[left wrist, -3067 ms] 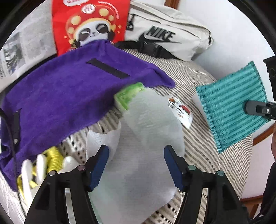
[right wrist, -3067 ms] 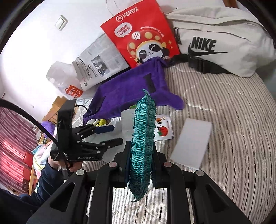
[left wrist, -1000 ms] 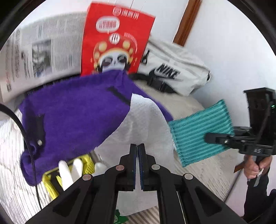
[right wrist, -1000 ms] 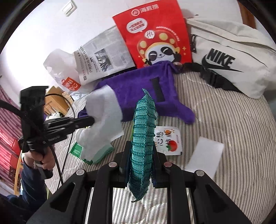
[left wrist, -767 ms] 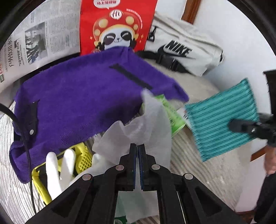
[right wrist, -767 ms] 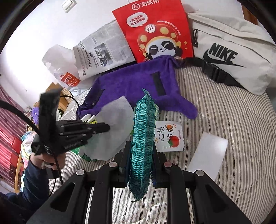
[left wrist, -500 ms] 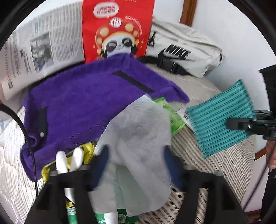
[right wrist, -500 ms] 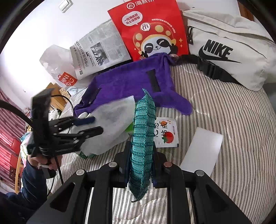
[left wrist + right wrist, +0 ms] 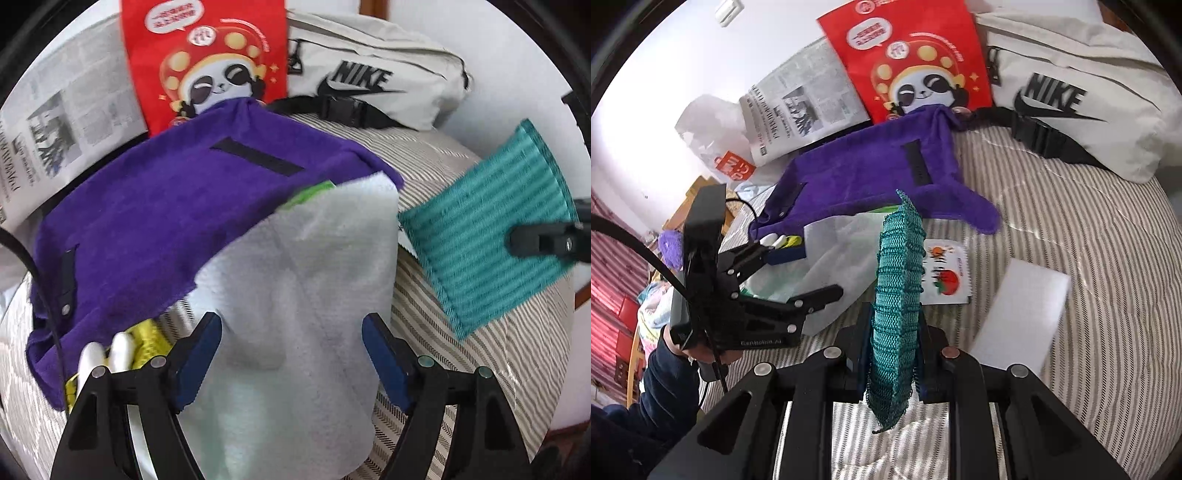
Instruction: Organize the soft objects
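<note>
On the striped bed, the left gripper has just opened its jaws wide, releasing the white cloth; the right gripper clamps the teal cloth, seemingly next.

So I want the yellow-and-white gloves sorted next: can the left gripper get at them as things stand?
Probably not cleanly. The left gripper is open, but the gloves lie half under the purple towel, beside the white cloth, so only the fingertips show.

Bright, even daylight filled both views. Fisheye curvature bent the edges inside a black rim, the white wall glared, and motion blur softened the left view.
</note>
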### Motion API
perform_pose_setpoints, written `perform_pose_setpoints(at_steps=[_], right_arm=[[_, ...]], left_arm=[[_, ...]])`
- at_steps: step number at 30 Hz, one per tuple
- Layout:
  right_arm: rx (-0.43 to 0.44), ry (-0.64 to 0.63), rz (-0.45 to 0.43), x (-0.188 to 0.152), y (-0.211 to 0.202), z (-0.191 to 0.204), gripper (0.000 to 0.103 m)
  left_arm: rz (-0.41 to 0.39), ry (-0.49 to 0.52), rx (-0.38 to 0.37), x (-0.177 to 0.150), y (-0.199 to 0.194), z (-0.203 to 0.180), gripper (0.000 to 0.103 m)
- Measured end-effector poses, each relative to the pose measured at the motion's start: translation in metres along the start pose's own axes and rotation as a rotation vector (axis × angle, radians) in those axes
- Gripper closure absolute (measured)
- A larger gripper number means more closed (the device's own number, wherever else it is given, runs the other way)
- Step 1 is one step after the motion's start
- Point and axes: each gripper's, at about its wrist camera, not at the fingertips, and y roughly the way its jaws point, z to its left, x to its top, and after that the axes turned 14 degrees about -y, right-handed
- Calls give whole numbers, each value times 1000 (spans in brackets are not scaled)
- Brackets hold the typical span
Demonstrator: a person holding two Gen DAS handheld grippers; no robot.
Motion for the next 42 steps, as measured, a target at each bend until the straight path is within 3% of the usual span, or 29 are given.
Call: perform_pose_setpoints(at_steps=[3, 8, 10, 11, 25, 31, 42], right_arm=[[-18, 24, 1, -4, -2, -9, 84], [-39, 44, 2, -7, -5, -17, 84], [-43, 47, 0, -7, -5, -18, 84], [-44, 46, -1, -7, -5, -18, 84], [-69, -23, -15, 9, -6, 5, 84], [-89, -64, -37, 25, -9, 19, 84], [-139, -155, -69, 69, 10, 42, 84]], left_arm=[[18, 4, -28, 0, 5, -2, 27], [17, 4, -70, 1, 10, -4, 64], [23, 4, -94, 1, 9, -2, 89], [34, -9, -134, 2, 8, 0, 94], [-30, -104, -228, 9, -36, 33, 97], [-92, -160, -203, 14, -59, 52, 97], [-146, -309, -86, 31, -79, 98, 97]])
